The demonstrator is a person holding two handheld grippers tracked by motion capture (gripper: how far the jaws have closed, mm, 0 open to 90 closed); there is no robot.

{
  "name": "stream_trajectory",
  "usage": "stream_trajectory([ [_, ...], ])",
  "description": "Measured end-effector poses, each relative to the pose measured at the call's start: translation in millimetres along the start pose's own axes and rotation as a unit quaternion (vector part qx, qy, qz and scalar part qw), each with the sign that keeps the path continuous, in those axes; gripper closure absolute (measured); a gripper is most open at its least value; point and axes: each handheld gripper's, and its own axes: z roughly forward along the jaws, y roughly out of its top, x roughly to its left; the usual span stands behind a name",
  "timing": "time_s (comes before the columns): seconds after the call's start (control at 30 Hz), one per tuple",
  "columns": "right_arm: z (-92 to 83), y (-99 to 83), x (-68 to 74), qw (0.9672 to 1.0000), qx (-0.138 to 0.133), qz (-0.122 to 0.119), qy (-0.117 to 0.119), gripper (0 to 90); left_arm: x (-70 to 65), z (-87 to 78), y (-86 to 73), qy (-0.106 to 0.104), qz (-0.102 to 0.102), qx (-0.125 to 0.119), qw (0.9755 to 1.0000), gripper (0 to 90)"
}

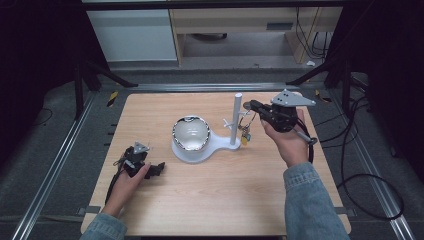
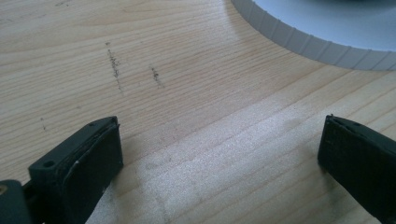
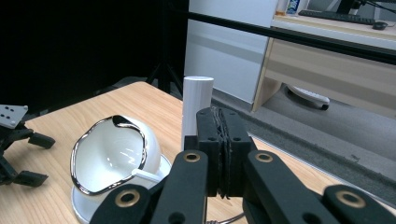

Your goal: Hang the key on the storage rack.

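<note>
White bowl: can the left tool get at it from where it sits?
Probably yes. The left tool rests on the table with its jaws open, and bare wood lies between it and the white bowl on its stand base.

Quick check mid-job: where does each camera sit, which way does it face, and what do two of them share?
High view: above the person's side, facing forward and down on the table; both forearms, left gripper and right gripper show.
Left gripper view: low over the wood, toward the stand; its open fingers show.
Right gripper view: level, past the post to the bowl; its shut fingers show.
Shared: high and right gripper views both show bowl and post.
</note>
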Motion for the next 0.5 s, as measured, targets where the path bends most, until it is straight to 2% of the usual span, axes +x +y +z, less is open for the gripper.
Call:
stream_trajectory([
  [0.5,3.6,-4.3,-4.6,0.9999,0.009,0.007,-0.002,88.8,0.0,0.0,0.0,0.0,0.0,0.0,1.0,0.0],
])
